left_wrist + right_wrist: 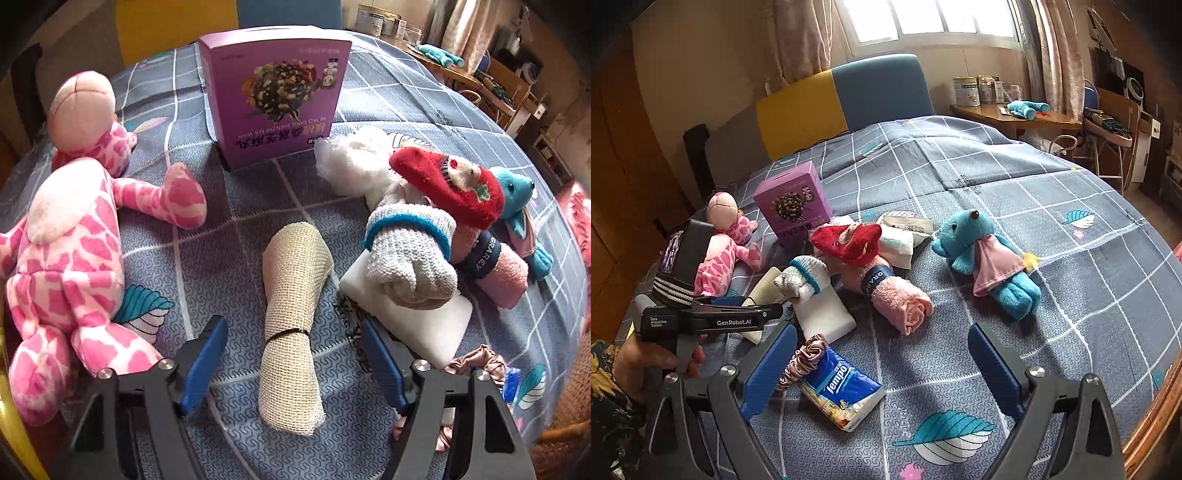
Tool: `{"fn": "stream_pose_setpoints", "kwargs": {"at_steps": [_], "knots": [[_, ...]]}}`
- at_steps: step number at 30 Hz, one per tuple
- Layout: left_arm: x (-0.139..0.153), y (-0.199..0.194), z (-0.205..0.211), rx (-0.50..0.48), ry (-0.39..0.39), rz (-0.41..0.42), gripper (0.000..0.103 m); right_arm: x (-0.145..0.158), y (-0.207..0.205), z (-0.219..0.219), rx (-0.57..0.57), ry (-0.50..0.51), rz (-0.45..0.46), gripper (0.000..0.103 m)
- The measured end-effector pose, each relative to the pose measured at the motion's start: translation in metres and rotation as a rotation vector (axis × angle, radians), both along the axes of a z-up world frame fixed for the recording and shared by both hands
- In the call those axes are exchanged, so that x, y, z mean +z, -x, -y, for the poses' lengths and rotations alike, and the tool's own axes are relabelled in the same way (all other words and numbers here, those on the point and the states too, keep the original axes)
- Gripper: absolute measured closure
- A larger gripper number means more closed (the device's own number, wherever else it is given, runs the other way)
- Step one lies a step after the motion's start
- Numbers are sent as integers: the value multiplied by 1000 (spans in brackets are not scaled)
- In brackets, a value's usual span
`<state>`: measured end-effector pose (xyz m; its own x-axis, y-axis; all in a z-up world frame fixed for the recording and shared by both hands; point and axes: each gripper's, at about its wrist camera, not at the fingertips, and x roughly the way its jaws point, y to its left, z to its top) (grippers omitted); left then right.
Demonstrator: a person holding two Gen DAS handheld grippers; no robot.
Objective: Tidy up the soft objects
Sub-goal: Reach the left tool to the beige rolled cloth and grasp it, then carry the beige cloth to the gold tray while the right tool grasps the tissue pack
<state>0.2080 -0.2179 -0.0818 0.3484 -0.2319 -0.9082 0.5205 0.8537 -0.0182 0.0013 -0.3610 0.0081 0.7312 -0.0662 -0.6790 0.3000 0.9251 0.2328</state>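
Soft things lie on a grey checked bed. My left gripper [291, 358] is open, its jaws either side of a beige rolled bandage [291, 314], not gripping it. A pink giraffe plush [74, 236] lies to its left. To its right are a grey rolled sock [410, 258] on a white sponge block [421, 325], a red knit hat [450, 184], a pink rolled towel [498, 269] and a blue elephant plush [517, 199]. My right gripper [882, 373] is open and empty above the bed, near a blue tissue pack [842, 387] and a pink scrunchie [805, 358]. The elephant [990, 258] lies ahead of it.
A purple box [277, 96] stands upright behind the bandage. White tissue packs [897, 236] lie behind the hat. The headboard [842, 99] is at the back. A wooden desk [1015, 114] with tins stands at the right. A wooden bed edge [1156, 417] runs at the lower right.
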Motion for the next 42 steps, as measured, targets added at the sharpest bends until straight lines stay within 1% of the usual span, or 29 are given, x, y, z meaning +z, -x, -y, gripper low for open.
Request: {"fn": "stream_pose_setpoints", "kwargs": {"at_steps": [1, 2, 4, 5, 6, 7, 8, 10, 11, 12, 13, 15, 17, 20, 23, 26, 27, 28, 31, 33, 34, 35, 36, 39, 42], "knots": [[0, 0, 1, -3, 0, -2, 42, 0, 0, 0, 0, -1, -1, 7], [-1, 0, 2, -6, 3, -5, 45, -1, 0, 0, -1, -1, -4, 7], [-1, 0, 5, -5, -4, 7, 59, -2, -1, -1, 2, -6, -10, 7], [-3, 1, 5, -11, -8, 13, 64, -2, -1, -1, 3, -6, -11, 8], [-4, 2, 5, -17, -10, 14, 74, -3, -1, -1, 1, -4, -15, 10], [-6, 2, 6, -17, -13, 16, 80, -4, -1, -1, -2, -2, -23, 13], [-7, 2, 4, -15, -12, 19, 80, -5, -2, 0, -4, -4, -36, 15], [-6, 6, 0, -14, 15, 34, 81, -8, -5, 0, 0, -16, -63, 29], [-4, 8, -2, -18, 31, 38, 81, -10, -6, -1, 10, -20, -76, 32], [0, 12, -5, -22, 49, 48, 82, -11, -8, -2, 30, -26, -90, 39], [5, 16, -8, -25, 69, 62, 82, -13, -10, -6, 58, -30, -105, 42], [17, 27, -15, -41, 137, 72, 82, -17, -16, -16, 150, -37, -154, 42], [29, 42, -22, -63, 183, 94, 82, -21, -21, -33, 246, -12, -191, 42], [42, 65, -31, -101, 204, 126, 82, -29, -28, -56, 353, 61, -253, 42], [52, 82, -44, -111, 238, 132, 82, -36, -38, -66, 411, 124, -321, 41], [62, 92, -55, -100, 280, 133, 82, -42, -53, -68, 458, 182, -379, 33], [65, 96, -60, -96, 288, 137, 82, -47, -60, -68, 479, 184, -408, 28], [67, 98, -63, -94, 295, 140, 82, -51, -67, -68, 503, 185, -440, 27], [73, 111, -78, -80, 314, 142, 82, -67, -82, -74, 559, 250, -519, 27], [77, 118, -93, -55, 330, 143, 82, -78, -89, -76, 574, 283, -561, 27], [79, 120, -103, -36, 341, 141, 82, -81, -91, -76, 572, 278, -570, 30], [83, 122, -115, -12, 365, 135, 82, -80, -91, -75, 579, 255, -562, 35], [86, 123, -125, 6, 380, 135, 82, -78, -91, -75, 585, 241, -552, 44], [98, 126, -162, 79, 408, 163, 82, -78, -87, -78, 568, 275, -550, 45], [109, 123, -203, 182, 397, 207, 82, -80, -88, -74, 548, 238, -550, 44]]}}
